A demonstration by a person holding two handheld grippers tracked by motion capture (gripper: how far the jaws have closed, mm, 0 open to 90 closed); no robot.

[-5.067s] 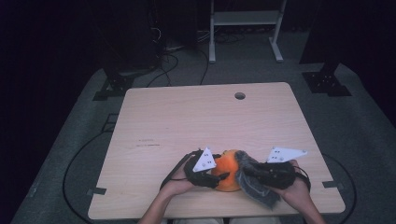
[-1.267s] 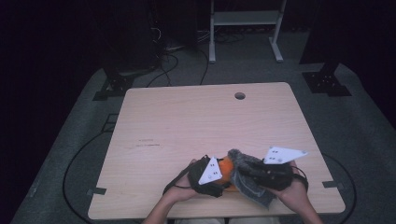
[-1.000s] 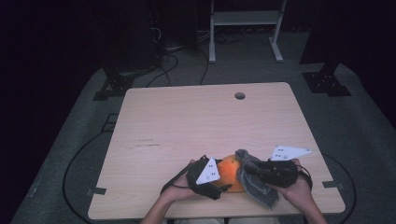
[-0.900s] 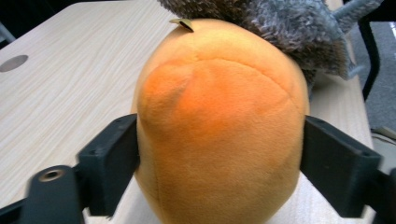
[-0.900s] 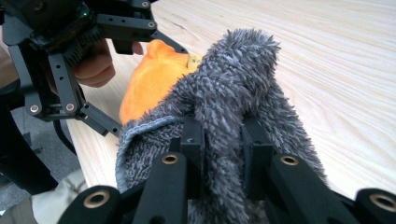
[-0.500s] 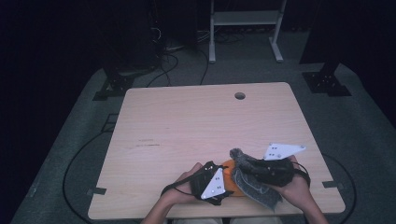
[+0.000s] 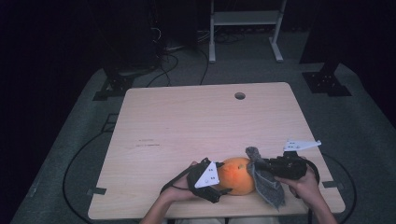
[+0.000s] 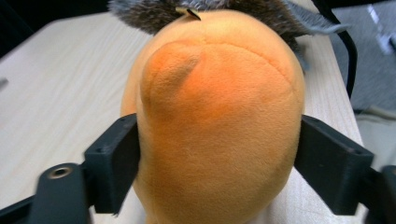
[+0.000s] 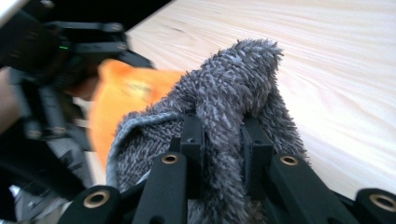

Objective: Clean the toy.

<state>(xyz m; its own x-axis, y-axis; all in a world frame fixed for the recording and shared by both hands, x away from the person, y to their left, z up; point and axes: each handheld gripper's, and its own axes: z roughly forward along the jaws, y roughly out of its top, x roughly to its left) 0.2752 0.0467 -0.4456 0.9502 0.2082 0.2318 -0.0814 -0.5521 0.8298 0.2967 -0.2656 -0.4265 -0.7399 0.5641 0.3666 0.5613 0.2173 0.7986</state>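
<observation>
Left gripper (image 8: 217, 168) clamps orange plush (image 8: 215, 126) | right gripper (image 9: 223, 140) pinches grey cloth (image 9: 233, 93)

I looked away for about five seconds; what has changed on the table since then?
The left gripper, still clamped on the orange plush toy, slid a little toward the person's right along the near edge, and the toy went with it. The right gripper kept its pinch on the grey cloth against the toy. The table stayed put.

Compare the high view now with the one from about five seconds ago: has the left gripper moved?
Yes. The left gripper, clamped on the orange plush toy, has shifted toward the table's near edge and slightly rightward.
</observation>
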